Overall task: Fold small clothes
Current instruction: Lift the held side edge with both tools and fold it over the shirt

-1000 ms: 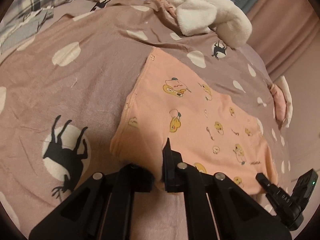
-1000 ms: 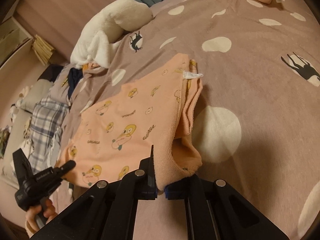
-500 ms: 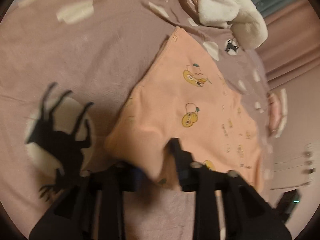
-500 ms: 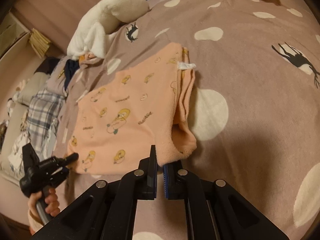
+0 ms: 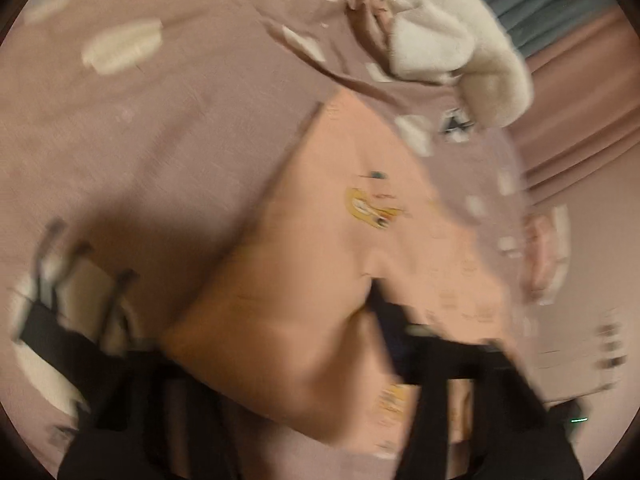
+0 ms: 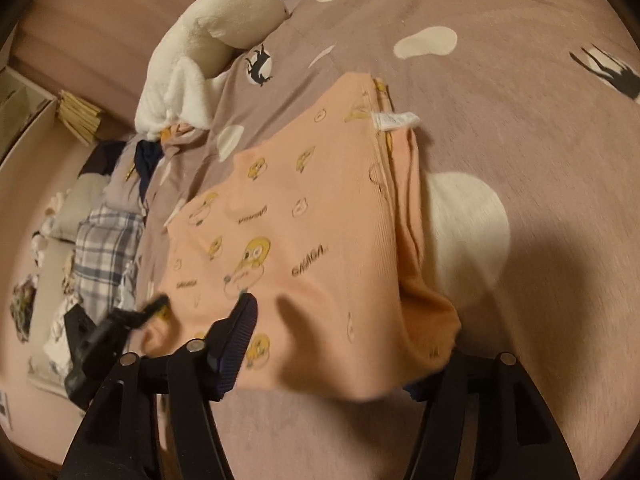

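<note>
Mostly mauve spotted bedspread [image 6: 500,92], peach garment [image 6: 320,220], white plush blanket [image 6: 208,36], pink curtains [image 5: 576,112]

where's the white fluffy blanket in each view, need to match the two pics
Left wrist view: the white fluffy blanket is at the upper right, beyond the far corner of the peach garment.
Right wrist view: the white fluffy blanket is at the upper left, beyond the peach garment.
Shared landmark: the small deer print in a white circle on the bedspread, right beside the blanket.
</note>
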Demonstrator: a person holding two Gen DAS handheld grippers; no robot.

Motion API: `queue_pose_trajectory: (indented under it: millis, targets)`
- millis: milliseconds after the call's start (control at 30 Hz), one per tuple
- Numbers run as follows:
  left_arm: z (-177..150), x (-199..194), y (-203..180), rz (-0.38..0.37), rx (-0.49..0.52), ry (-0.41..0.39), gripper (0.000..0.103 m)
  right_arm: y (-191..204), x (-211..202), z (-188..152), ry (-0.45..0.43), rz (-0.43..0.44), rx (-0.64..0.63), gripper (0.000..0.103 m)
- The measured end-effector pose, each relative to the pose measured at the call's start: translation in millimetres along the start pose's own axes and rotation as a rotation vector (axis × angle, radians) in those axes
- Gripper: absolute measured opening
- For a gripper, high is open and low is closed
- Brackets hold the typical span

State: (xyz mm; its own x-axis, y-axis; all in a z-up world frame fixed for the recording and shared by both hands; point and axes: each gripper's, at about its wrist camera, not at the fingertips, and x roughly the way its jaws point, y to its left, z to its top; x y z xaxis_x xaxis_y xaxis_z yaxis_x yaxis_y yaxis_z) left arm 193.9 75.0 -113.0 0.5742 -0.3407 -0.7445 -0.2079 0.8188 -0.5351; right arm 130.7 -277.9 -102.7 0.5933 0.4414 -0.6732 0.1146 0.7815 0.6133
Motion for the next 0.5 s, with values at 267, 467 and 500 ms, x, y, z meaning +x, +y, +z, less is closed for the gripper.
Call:
queue_pose_trajectory:
  millis: [267, 467, 500]
  targets:
    - [-6.5, -13.7, -20.1, 0.061, 0.098, -0.066, 0.009, 12.3, 0.4, -4.2, -0.041, -0.126, -0.121, 0.007]
    - [-7.7, -24.3, -11.1, 0.015, 0.078, -0.066, 0.008, 15.0, -14.5, 1.5, -0.069, -0.087, -0.129, 0.006]
    - [-8.2, -27.5, -10.1, 0.005, 0.077, -0.068, 0.008, 16.9, -16.6, 0.2, -0.071, -0.086, -0.142, 0.006]
